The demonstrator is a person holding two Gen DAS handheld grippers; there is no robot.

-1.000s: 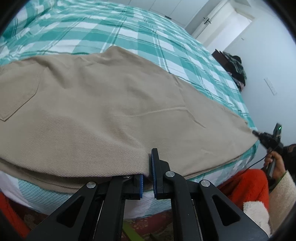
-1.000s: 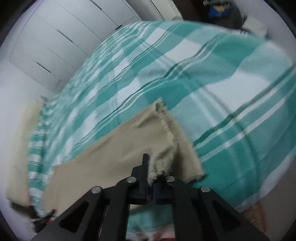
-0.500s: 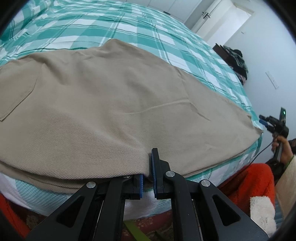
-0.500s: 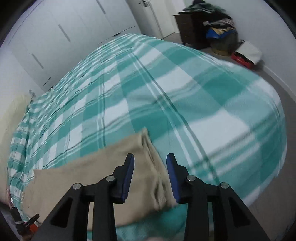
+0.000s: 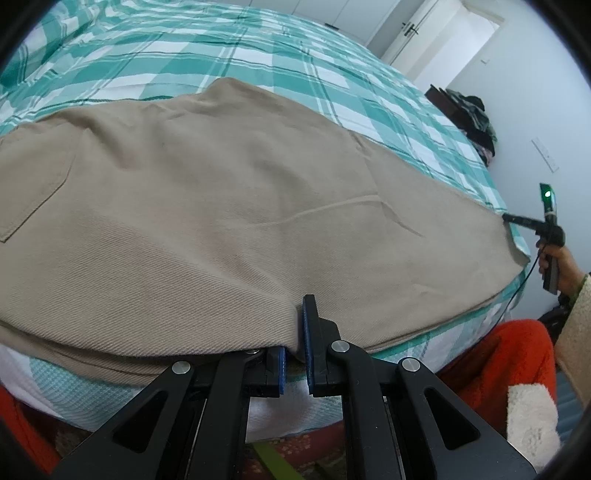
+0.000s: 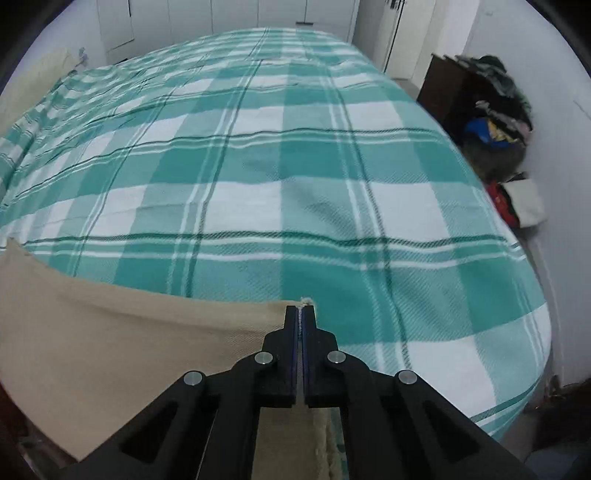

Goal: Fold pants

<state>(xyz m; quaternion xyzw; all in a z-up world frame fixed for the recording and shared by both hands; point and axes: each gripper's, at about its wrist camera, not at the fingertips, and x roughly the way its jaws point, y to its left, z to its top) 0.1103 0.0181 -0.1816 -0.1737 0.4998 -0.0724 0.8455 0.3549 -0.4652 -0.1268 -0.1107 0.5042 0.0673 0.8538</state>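
Beige pants (image 5: 221, 206) lie flat along the near edge of a bed with a teal and white checked cover (image 5: 280, 62). My left gripper (image 5: 295, 325) is shut on the pants' near edge, with cloth pinched between its blue pads. In the right wrist view the pants (image 6: 110, 339) reach in from the left. My right gripper (image 6: 301, 314) is shut on the frayed hem corner. The right gripper also shows in the left wrist view (image 5: 517, 219) at the far right end of the pants.
A dark dresser piled with clothes (image 6: 480, 110) stands by the right wall. White wardrobe doors (image 6: 221, 18) are beyond the bed. A white door (image 5: 436, 33) is at the back. The person's red clothing (image 5: 498, 362) is below the bed edge.
My right gripper let go of the hem, opened, then closed again on the hem corner. The left gripper has kept its hold and moved slightly.
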